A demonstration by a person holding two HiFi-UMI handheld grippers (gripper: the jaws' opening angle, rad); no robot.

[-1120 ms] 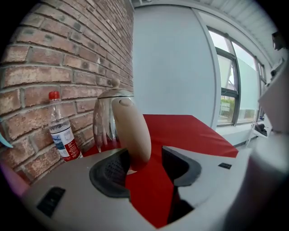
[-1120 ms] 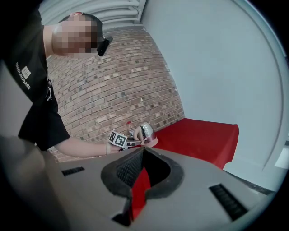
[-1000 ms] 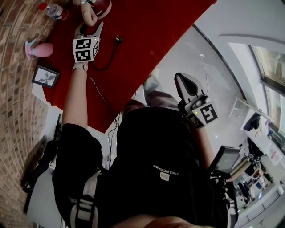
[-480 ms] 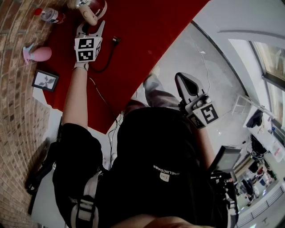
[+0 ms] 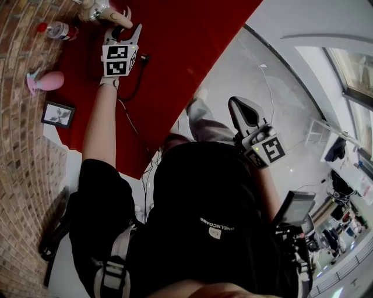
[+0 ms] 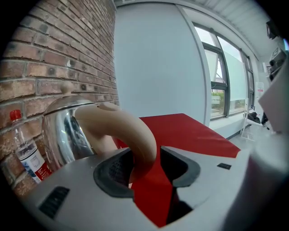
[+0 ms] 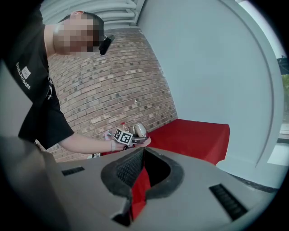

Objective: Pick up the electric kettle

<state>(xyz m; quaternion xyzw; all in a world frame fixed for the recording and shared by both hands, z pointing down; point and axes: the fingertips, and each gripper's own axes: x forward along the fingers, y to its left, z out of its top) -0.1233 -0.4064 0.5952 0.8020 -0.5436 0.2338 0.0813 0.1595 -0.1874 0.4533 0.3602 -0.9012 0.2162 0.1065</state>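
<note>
The electric kettle stands at the far end of the red table, with a shiny metal body and a curved beige handle. My left gripper reaches around that handle. In the left gripper view the handle sits between the jaws, against the left pad, and a gap of red cloth shows before the right pad. The jaws have just been closing a little and stand open. My right gripper hangs off the table by the person's body with its tips together and nothing in it.
A water bottle stands left of the kettle by the brick wall. A pink object and a small picture frame lie along the table's left side. A black cable runs over the cloth behind the left gripper.
The left gripper has moved forward up the table to the kettle, and its jaws now stand around the handle. The right gripper has stayed in place.
</note>
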